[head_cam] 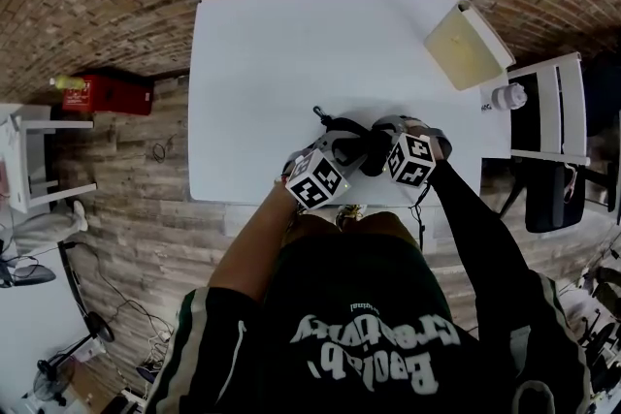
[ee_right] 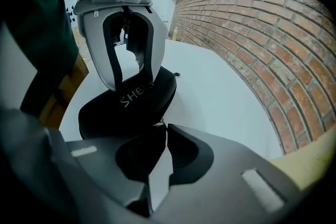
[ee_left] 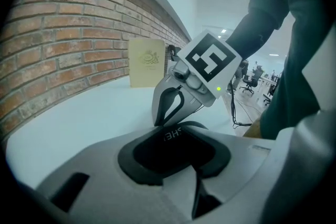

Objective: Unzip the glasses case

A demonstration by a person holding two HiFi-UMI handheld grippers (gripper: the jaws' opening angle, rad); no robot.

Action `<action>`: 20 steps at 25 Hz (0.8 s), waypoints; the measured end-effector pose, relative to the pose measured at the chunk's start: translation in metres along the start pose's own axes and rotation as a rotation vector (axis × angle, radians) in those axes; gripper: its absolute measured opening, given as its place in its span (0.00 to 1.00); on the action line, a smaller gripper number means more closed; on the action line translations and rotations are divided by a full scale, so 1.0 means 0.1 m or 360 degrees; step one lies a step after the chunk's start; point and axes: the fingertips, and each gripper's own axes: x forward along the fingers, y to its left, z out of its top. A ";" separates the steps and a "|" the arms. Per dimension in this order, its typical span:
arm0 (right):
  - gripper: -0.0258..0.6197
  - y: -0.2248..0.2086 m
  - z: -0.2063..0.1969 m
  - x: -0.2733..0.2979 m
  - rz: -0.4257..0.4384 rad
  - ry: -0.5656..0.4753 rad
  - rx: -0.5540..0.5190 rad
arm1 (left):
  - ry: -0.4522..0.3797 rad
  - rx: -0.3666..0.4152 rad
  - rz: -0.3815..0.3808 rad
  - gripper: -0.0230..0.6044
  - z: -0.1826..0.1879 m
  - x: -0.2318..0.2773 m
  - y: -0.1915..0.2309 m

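Left tongs [ee_left: 176,141] tight on glasses case [ee_right: 126,107]; right tongs [ee_right: 163,131] together on zipper pull [ee_right: 161,123], right gripper view only.

Head view: cannot see most of glasses case [ee_right: 131,105], under left hand-held gripper [ee_left: 170,136] and right hand-held gripper [ee_right: 160,126]. Cannot identify tiny item [ee_right: 156,124] pinched at 12 o'clock end of right jaws.

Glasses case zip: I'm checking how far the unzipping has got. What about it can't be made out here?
- The zip pull: right gripper view, too small to tell at the right gripper's shut tips against the glasses case.
- The seam: left gripper view, hidden by the left gripper clamping the case.
- How far the zip is open: head view, both grippers cover the case.
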 end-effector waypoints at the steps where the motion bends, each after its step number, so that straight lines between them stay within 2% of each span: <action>1: 0.08 -0.01 0.01 0.01 0.0001 -0.0002 -0.0006 | 0.0000 -0.0002 0.0002 0.20 0.00 0.00 0.00; 17: 0.08 -0.11 0.11 0.11 0.0014 -0.0028 -0.0054 | -0.0013 -0.0052 0.0029 0.20 0.02 0.01 0.02; 20: 0.08 -0.11 0.11 0.11 0.0010 -0.0026 -0.0050 | -0.0018 -0.0098 0.0050 0.20 0.03 0.01 0.04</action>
